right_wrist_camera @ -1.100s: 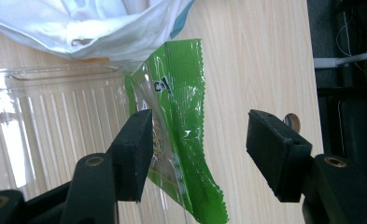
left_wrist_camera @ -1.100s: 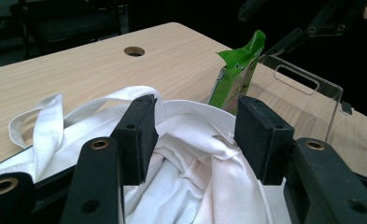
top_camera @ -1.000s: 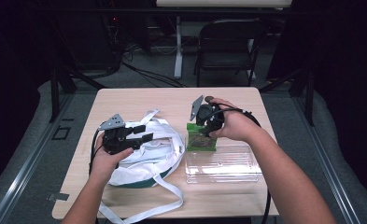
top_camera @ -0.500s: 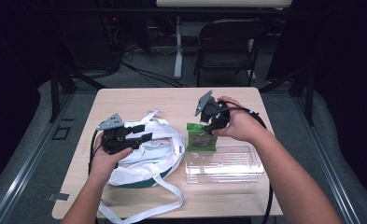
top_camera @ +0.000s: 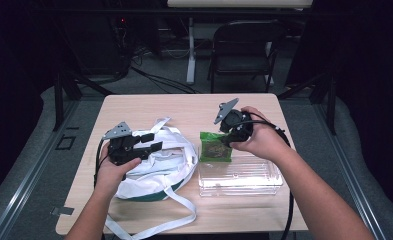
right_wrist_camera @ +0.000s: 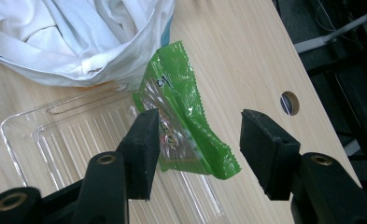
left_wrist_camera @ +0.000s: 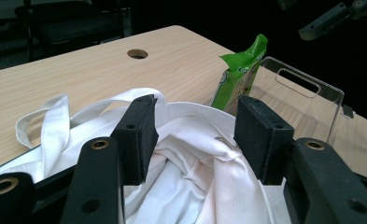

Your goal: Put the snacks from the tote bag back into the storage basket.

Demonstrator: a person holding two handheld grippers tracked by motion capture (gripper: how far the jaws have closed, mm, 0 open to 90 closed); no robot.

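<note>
1. Right now the green snack packet (right_wrist_camera: pixel 186 112) lies half on the far end of the clear plastic tray (right_wrist_camera: pixel 69 140), half on the desk (right_wrist_camera: pixel 246 56), just beside the white cloth bag (right_wrist_camera: pixel 78 37).
2. Right gripper (right_wrist_camera: pixel 195 140) hangs over the packet; its 2 fingers (right_wrist_camera: pixel 141 140) are spread, and have just been closing then easing apart a little. The packet's near end sits between and below them, closer to the finger at the left of the right gripper view, which overlaps the packet's edge there; cannot tell if it touches. Not pinched.
3. Seen from above, the right gripper (top_camera: pixel 232 131) is at the packet's (top_camera: pixel 215 146) far edge, tray (top_camera: pixel 241 177) nearer the person.
4. Left gripper (left_wrist_camera: pixel 193 135) sits over the bag (left_wrist_camera: pixel 195 163), fingers (left_wrist_camera: pixel 137 133) spread, bag cloth between them; neither finger visibly pinches the fabric.
5. High view: left gripper (top_camera: pixel 146 142) rests on the bag's (top_camera: pixel 154 172) left side, well apart from the packet.
</note>
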